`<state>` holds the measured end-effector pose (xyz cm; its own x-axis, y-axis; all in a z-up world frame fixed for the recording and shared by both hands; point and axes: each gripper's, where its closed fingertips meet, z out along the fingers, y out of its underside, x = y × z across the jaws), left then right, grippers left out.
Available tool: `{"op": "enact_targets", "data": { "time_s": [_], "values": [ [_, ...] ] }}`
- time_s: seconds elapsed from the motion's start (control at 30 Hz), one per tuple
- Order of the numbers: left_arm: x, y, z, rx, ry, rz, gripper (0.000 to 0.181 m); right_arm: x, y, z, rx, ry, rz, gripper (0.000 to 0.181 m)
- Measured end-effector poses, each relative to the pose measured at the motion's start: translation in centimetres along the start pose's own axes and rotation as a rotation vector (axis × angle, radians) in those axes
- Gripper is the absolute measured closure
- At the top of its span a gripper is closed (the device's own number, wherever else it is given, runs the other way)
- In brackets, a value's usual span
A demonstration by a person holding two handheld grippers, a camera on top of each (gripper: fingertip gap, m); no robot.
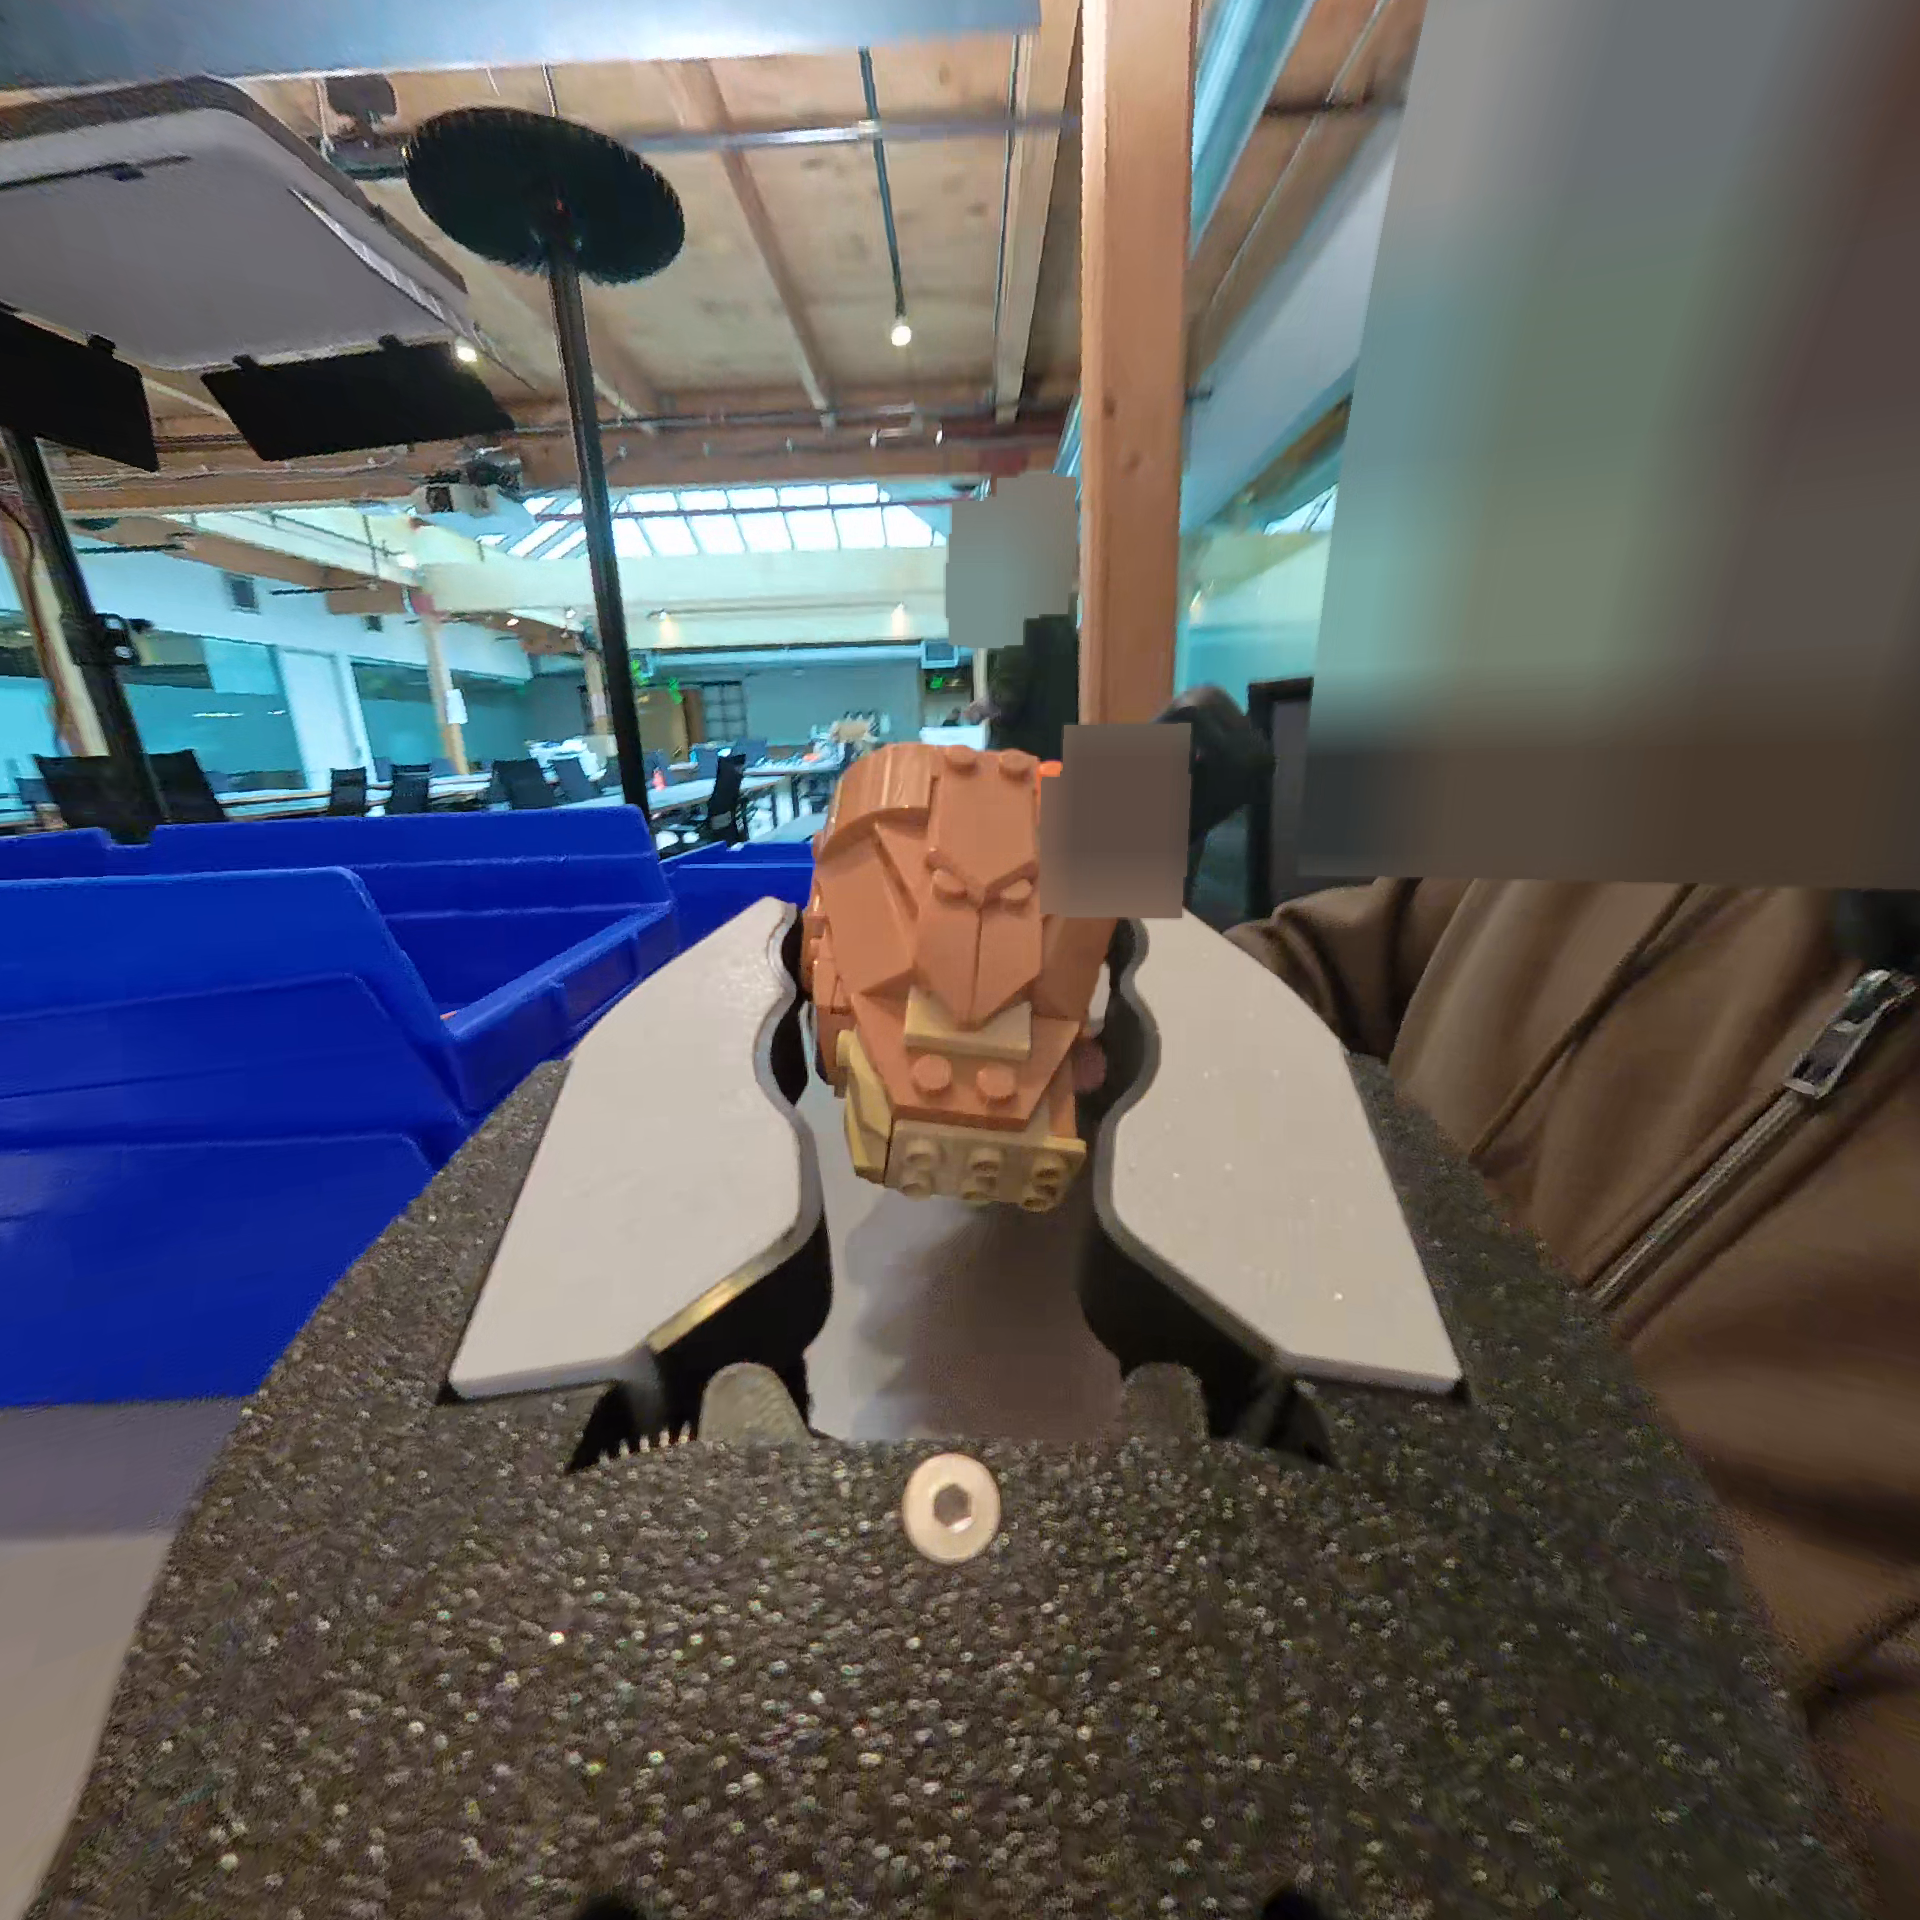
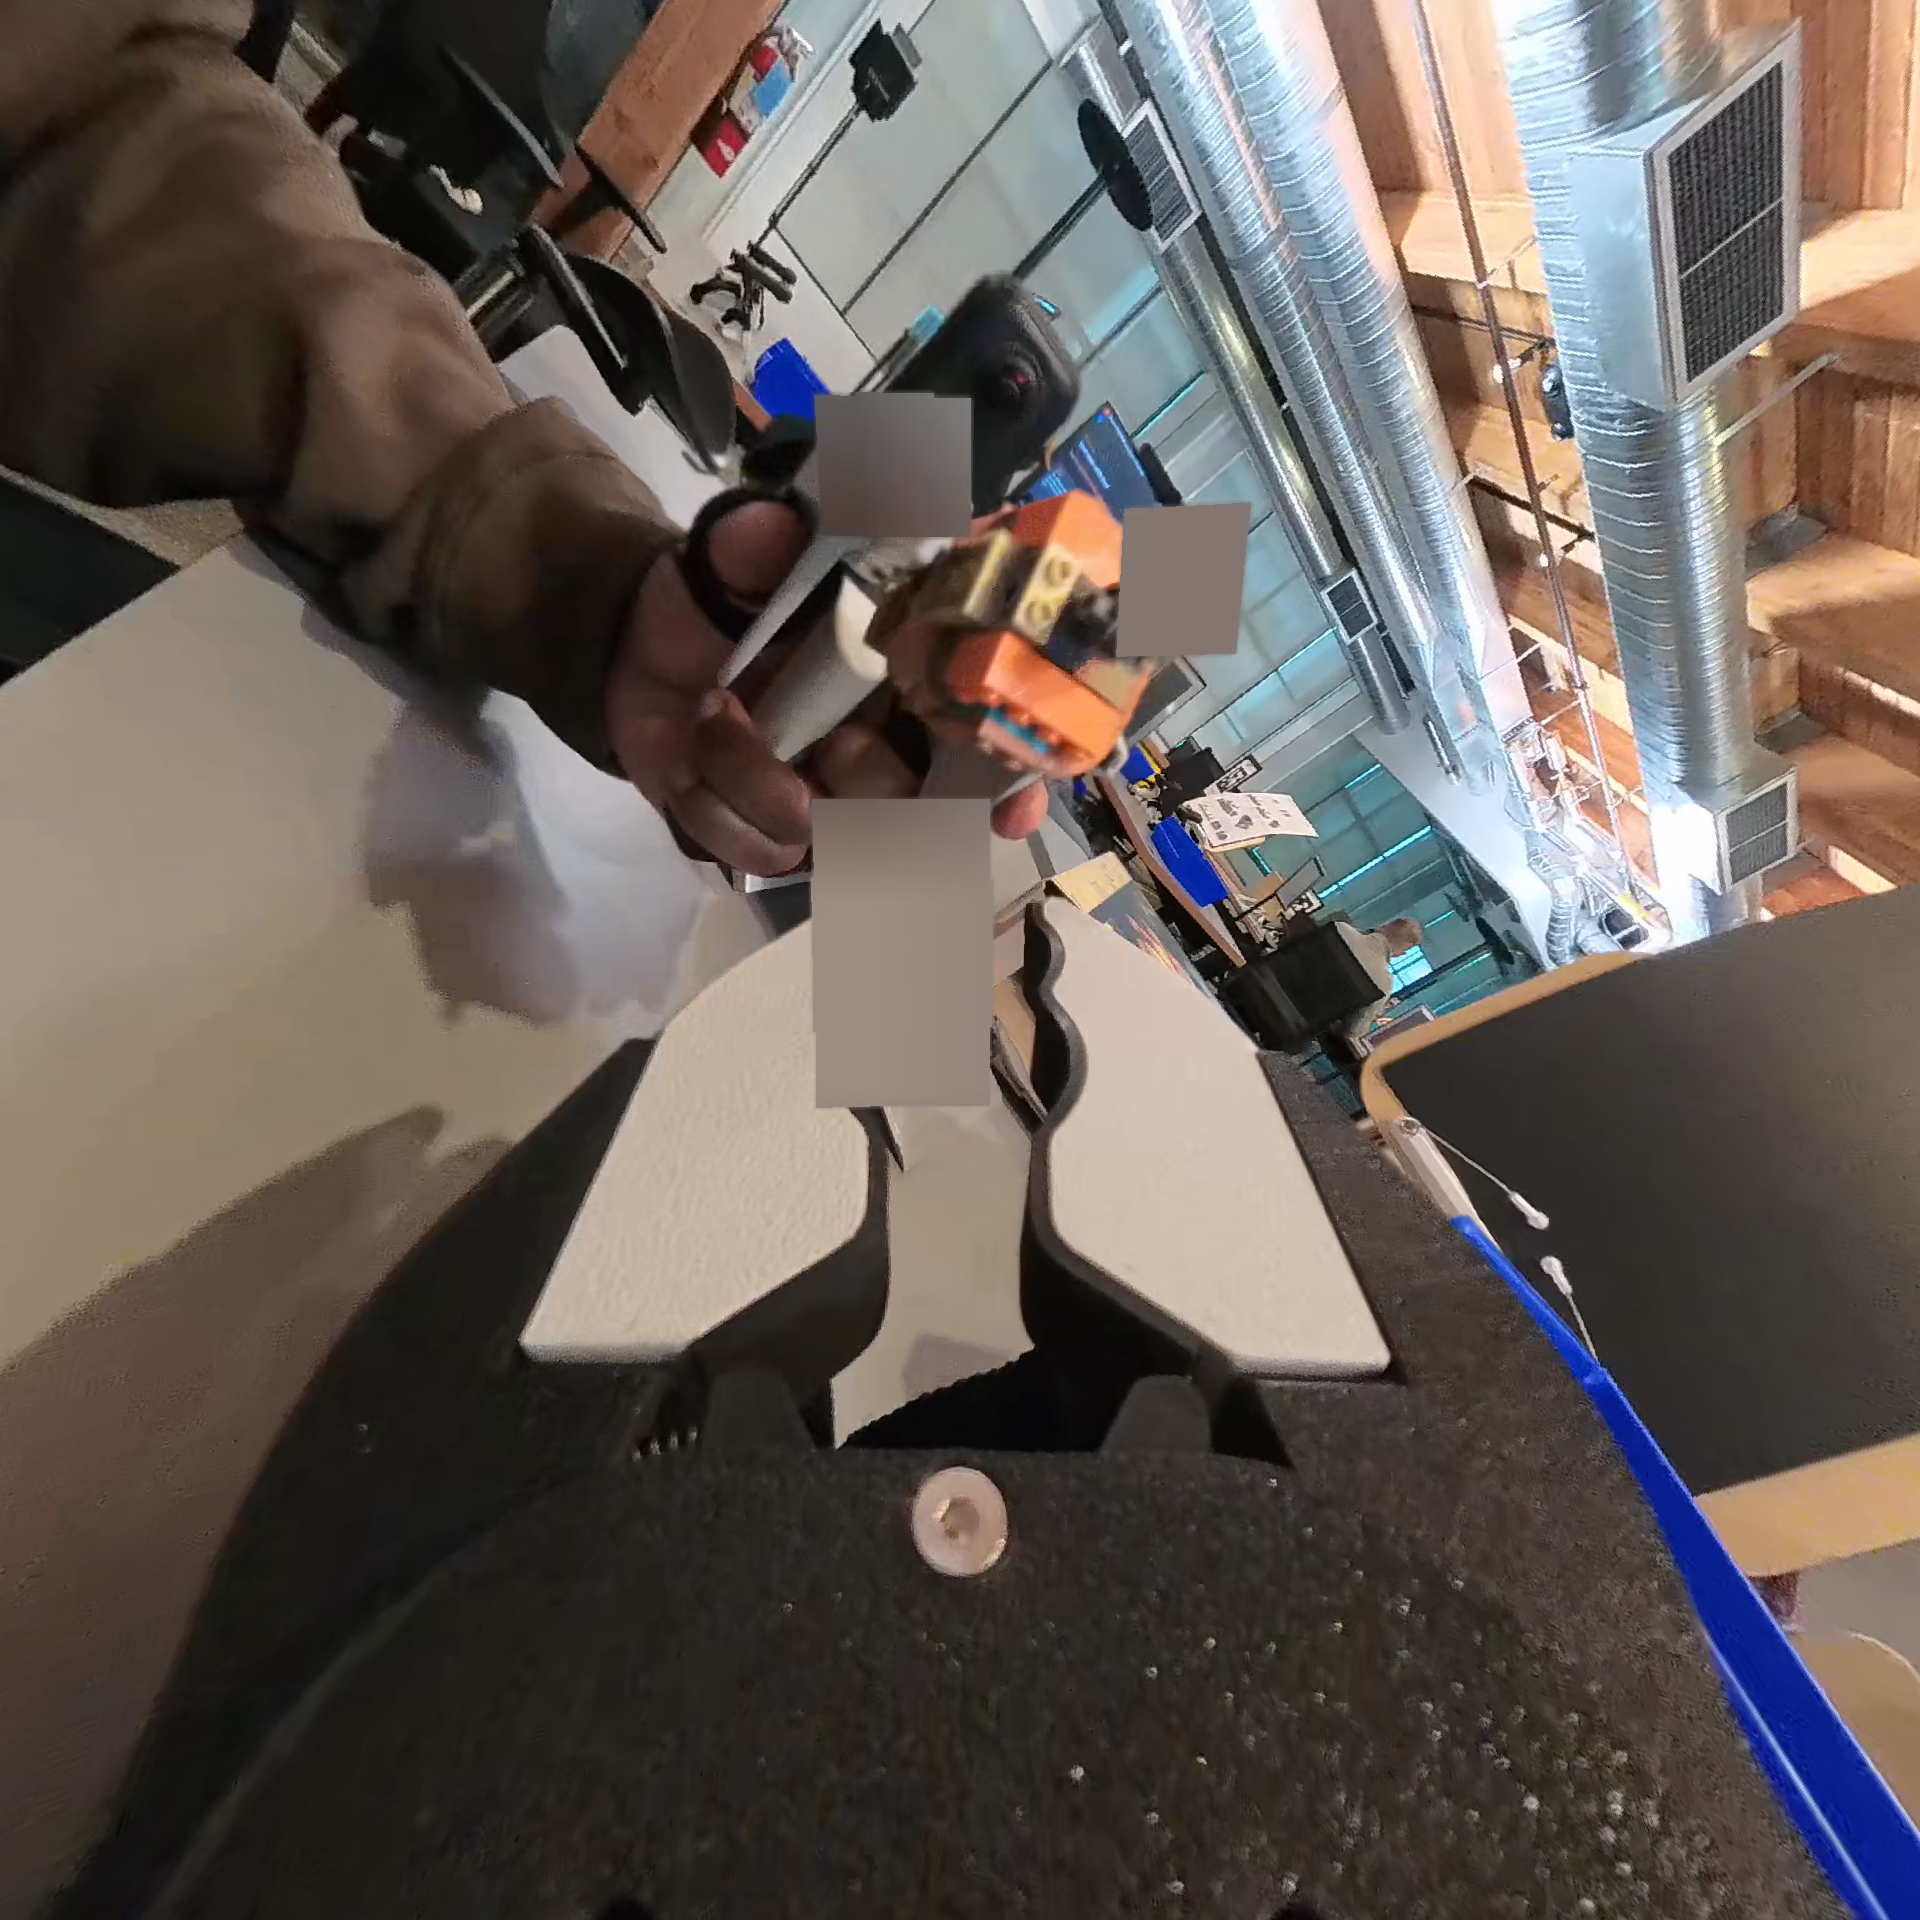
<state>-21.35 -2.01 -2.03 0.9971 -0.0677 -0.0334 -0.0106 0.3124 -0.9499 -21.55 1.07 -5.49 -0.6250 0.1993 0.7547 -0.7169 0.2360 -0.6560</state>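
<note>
My left gripper point(image 1: 956, 927) is shut on a brick-built model point(image 1: 940, 997) of brown and tan pieces and holds it up in the air between its grey fingers point(image 1: 665, 1153). The right wrist view shows the same model point(image 2: 1023, 634) from its other side, with orange, tan and blue bricks, in the left gripper held by a person's hand point(image 2: 707, 738). My right gripper point(image 2: 1010, 940) is below that model and apart from it. Its fingers point(image 2: 1164, 1174) stand close together with only a narrow gap, and nothing shows between them. A mosaic patch hides its left fingertip.
Several blue bins point(image 1: 312, 987) stand to the left. A black pole with a disc point(image 1: 592, 520) rises behind them. A brown jacket point(image 1: 1610, 1091) is close on the right. The right wrist view shows a white table point(image 2: 208, 831), a blue bin edge point(image 2: 1662, 1507) and a black board point(image 2: 1662, 1195). Spacing between my two grippers at the tips: around 5 cm.
</note>
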Motion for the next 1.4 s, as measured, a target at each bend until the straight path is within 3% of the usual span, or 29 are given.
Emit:
{"op": "enact_targets", "data": {
  "time_s": [0.27, 1.03, 1.17, 1.4],
  "values": [
    [-0.2, -1.7, -0.9, 0.128, 0.043, -0.120, 0.125, -0.9, 0.4, 0.6, -0.040, -0.006, -0.075, 0.157],
    [-0.6, -1.9, -1.1, 0.155, 0.042, -0.162, 0.125, -1.2, 0.0, 1.3, -0.038, 0.010, -0.048, 0.158],
    [-0.6, -1.8, -1.1, 0.152, 0.040, -0.162, 0.125, -0.6, -0.2, 1.3, -0.020, 0.015, 0.067, 0.158],
    [-0.3, -0.1, -0.2, 0.044, 0.021, -0.084, 0.125, 0.7, -2.3, 1.7, 0.105, -0.061, 0.555, 0.144]
  ]
}}
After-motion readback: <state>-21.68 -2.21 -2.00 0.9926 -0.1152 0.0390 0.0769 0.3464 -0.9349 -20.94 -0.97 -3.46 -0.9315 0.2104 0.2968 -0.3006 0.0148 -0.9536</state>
